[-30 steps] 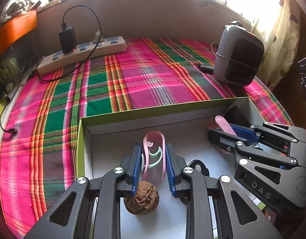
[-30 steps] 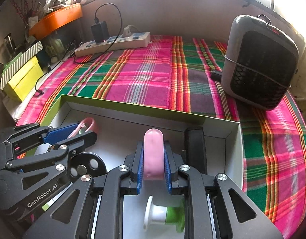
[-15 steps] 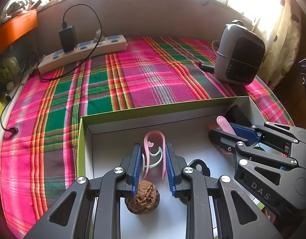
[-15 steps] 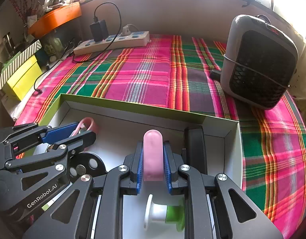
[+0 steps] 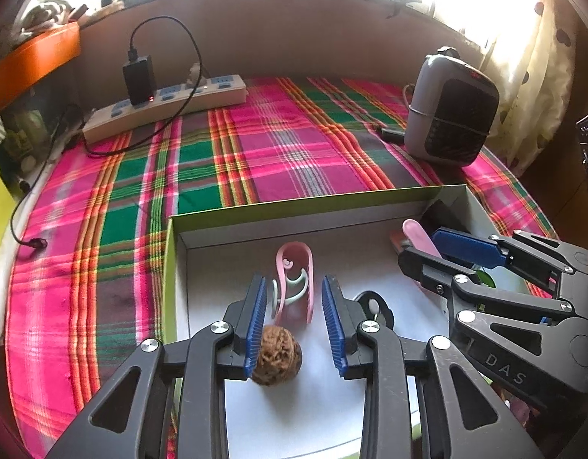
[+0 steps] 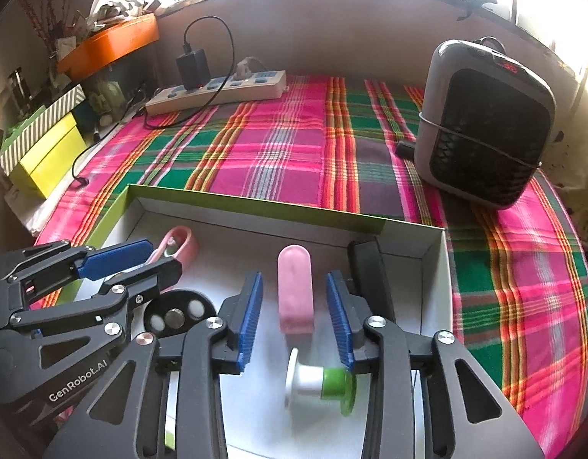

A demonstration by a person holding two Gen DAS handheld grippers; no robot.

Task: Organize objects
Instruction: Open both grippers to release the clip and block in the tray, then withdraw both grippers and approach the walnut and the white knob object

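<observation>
A plaid cloth [image 6: 286, 153] carries a grey heater [image 6: 485, 122] and power strip [image 6: 217, 91]. In the green-walled box [image 5: 294, 206], the left gripper [image 5: 294, 317], marked "GenRobot.AI", just opened off the pink clip [image 5: 294, 279]; the right gripper [image 6: 294, 317], marked "DAS", just opened off the pink stick [image 6: 295, 294]. A walnut [image 5: 276, 359] lies nearby.

left claw [image 5: 294, 317]: jaws have just been opening; they held the pink clip [image 5: 294, 281] before, now gaps show on both sides of it.
right claw [image 6: 294, 317]: jaws have just been opening; the pink bar [image 6: 295, 292] is released, standing free between them.
</observation>
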